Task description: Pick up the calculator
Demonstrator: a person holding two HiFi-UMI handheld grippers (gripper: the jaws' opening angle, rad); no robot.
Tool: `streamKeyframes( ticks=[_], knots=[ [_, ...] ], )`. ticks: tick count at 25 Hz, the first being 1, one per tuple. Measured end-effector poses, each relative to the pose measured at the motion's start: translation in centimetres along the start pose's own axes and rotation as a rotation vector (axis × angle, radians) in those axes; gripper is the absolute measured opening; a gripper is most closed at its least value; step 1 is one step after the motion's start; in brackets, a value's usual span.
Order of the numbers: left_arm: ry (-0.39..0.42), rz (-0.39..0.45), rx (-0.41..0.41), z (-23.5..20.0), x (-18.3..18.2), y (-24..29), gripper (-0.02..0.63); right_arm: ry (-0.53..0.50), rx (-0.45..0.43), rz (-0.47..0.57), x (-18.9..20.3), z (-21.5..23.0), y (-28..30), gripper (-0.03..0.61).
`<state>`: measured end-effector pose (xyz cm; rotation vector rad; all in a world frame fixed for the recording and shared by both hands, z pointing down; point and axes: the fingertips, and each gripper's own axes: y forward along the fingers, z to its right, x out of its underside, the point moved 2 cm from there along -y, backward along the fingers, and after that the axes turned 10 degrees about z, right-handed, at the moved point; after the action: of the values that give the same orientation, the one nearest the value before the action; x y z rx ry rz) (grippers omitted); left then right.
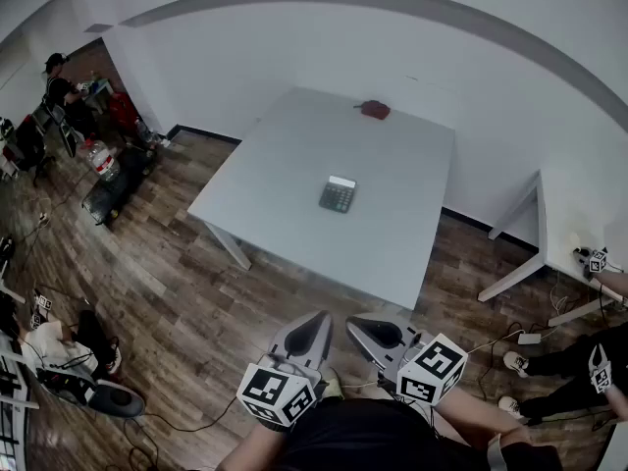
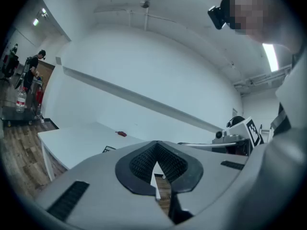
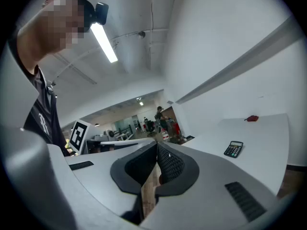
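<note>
Both sets of jaws are pressed together with nothing between them: the left hand-held gripper and the right hand-held gripper are held close to the body, over the floor. The likely risk is reaching in with the jaws together, which would shove the calculator across the smooth table instead of seizing it. It is thin and lies flat, so jaws opened late or set too high could slip off its edges. It sits near the table's middle, well apart from both grippers, ahead of them and past the near edge.
</note>
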<state>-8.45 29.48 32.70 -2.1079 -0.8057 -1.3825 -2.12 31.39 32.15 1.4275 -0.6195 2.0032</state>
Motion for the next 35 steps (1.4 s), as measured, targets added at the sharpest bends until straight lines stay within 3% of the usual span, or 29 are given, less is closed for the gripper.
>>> streamKeyframes(
  ticks=[10, 20, 35],
  knots=[
    [-0.018, 0.011, 0.011, -5.8, -1.7, 1.6, 0.006, -0.022, 0.003, -0.010, -0.5, 1.4, 6.0, 0.012],
    [-0.028, -0.006, -0.039, -10.0, -1.7, 3.7, 0.006, 0.012, -0.028, -0.025, -0.3, 4.6, 10.4, 0.014],
    [-0.046, -0.039, -0.093, -16.9, -2.1, 15.2, 0.006, 0.056, -0.060, -0.069, -2.3, 17.3, 17.0, 0.014]
  ],
)
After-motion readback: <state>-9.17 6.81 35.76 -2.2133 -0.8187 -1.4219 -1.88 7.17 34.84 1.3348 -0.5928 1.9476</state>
